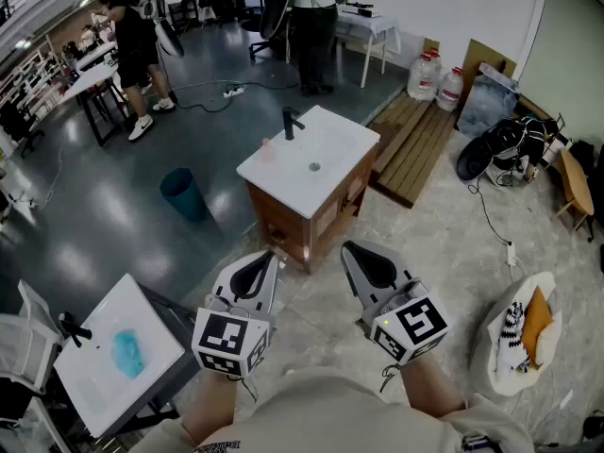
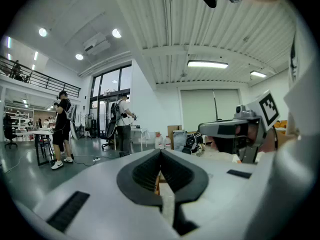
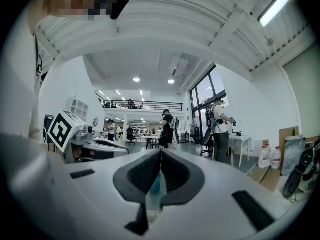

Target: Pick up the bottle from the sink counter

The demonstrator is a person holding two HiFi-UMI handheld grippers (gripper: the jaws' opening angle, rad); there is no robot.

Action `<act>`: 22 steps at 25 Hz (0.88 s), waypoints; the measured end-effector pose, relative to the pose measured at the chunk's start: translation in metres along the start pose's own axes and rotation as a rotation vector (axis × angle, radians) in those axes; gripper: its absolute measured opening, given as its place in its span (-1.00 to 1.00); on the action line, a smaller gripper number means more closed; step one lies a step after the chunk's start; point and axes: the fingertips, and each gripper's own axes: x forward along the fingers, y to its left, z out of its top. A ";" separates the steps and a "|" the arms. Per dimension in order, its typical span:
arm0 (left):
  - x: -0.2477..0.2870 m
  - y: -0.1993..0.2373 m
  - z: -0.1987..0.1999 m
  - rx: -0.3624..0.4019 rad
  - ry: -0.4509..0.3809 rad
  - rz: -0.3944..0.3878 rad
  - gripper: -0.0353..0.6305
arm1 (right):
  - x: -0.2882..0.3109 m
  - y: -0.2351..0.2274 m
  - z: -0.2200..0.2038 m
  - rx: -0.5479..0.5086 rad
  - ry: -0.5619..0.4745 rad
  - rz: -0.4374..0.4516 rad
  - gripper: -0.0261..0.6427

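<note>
A wooden sink cabinet with a white counter [image 1: 335, 144] stands ahead of me on the floor. On it are a black faucet [image 1: 290, 123] and a small pale bottle [image 1: 266, 149] just left of the faucet. My left gripper [image 1: 271, 256] and right gripper [image 1: 348, 249] are held side by side in front of the cabinet, short of the counter and apart from the bottle. Both are shut with nothing between the jaws. In the left gripper view the shut left gripper [image 2: 160, 152] points into the room; the right gripper view shows the shut right gripper [image 3: 160, 152] likewise.
A second white sink top [image 1: 99, 366] with a blue cloth [image 1: 127, 352] is at lower left. A teal bin [image 1: 181, 193] stands left of the cabinet, a wooden pallet [image 1: 412, 140] and water jugs [image 1: 434, 72] behind right. People [image 1: 137, 41] stand at the back; a cable [image 1: 486, 210] crosses the floor.
</note>
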 end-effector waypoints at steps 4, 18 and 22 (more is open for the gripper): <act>0.002 0.004 0.000 0.001 0.002 0.003 -0.88 | 0.002 -0.003 -0.001 0.018 -0.003 -0.008 -0.93; 0.011 -0.016 -0.002 0.014 0.022 0.027 -0.88 | -0.012 -0.016 -0.013 0.017 0.013 0.023 -0.93; 0.017 -0.025 -0.007 0.014 0.028 0.045 -0.88 | -0.017 -0.024 -0.020 0.012 0.012 0.044 -0.93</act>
